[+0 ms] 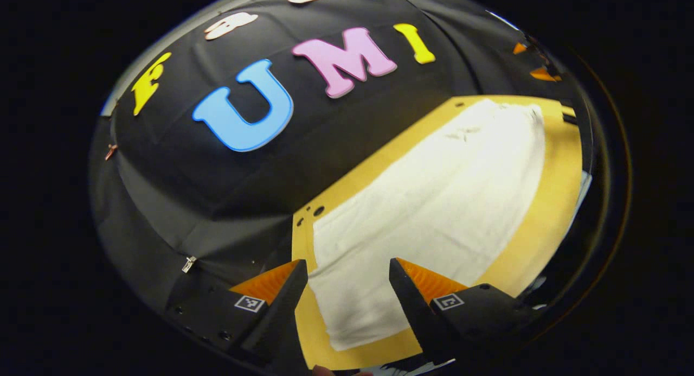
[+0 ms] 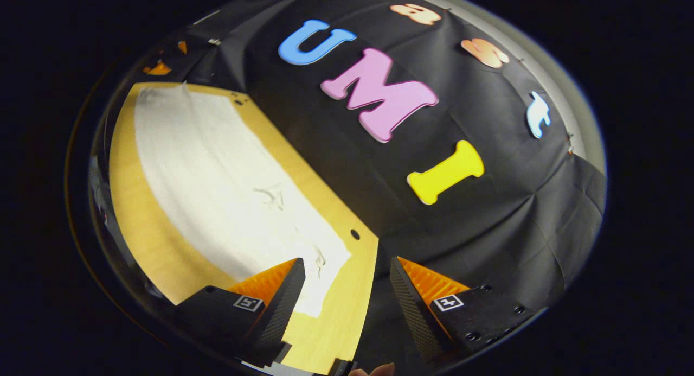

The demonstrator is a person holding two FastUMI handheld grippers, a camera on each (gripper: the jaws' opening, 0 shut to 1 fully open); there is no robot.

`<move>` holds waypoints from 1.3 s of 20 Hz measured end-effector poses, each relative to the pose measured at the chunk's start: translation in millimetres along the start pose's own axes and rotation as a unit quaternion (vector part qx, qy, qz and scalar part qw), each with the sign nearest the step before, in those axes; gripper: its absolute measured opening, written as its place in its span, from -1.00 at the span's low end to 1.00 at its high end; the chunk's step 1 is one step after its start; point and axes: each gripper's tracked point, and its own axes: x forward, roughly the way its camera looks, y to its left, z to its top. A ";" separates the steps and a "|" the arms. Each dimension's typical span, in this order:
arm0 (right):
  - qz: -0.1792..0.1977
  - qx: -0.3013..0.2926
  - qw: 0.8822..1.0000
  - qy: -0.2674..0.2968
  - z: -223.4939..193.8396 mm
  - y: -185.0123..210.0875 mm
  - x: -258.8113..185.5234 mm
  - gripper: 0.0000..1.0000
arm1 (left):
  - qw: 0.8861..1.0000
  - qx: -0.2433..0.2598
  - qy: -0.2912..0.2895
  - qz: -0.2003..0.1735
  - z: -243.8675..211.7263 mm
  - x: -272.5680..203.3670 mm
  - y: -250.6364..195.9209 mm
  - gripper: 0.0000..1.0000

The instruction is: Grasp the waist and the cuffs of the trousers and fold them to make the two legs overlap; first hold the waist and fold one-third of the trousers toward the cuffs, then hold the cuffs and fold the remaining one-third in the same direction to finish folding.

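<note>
The yellow wooden table [image 1: 547, 213] runs from 6 toward 1 o'clock in the left gripper view, with the white cloth trousers [image 1: 434, 202] spread flat along its length; in the right gripper view the same table [image 2: 135, 224] and trousers [image 2: 217, 180] stretch from 6 toward 10 o'clock. The left gripper [image 1: 348, 275] hangs above the near end of the trousers, jaws spread and holding nothing. The right gripper [image 2: 347, 275] hangs over the table edge, jaws likewise spread and empty

Recording booth: black cloth wall [image 1: 217, 202]
</note>
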 end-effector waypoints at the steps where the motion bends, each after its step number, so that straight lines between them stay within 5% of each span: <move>1: 0.016 -0.015 1.000 0.009 -12.7 11.8 2.6 0.94 | 1.000 0.024 0.015 -0.010 -20.0 1.3 -1.6 0.93; 12: 0.145 -0.162 0.974 0.061 -87.6 80.6 25.4 0.94 | 0.963 0.207 0.102 -0.137 -137.3 21.0 -45.8 0.91; 21: 0.199 -0.196 0.957 0.080 -109.4 119.5 56.9 0.95 | 0.941 0.273 0.111 -0.163 -128.8 74.5 -23.2 0.87; 26: 0.205 -0.221 0.952 0.052 -104.4 111.4 90.4 0.92 | 0.927 0.285 0.150 -0.192 -123.6 106.7 -20.4 0.61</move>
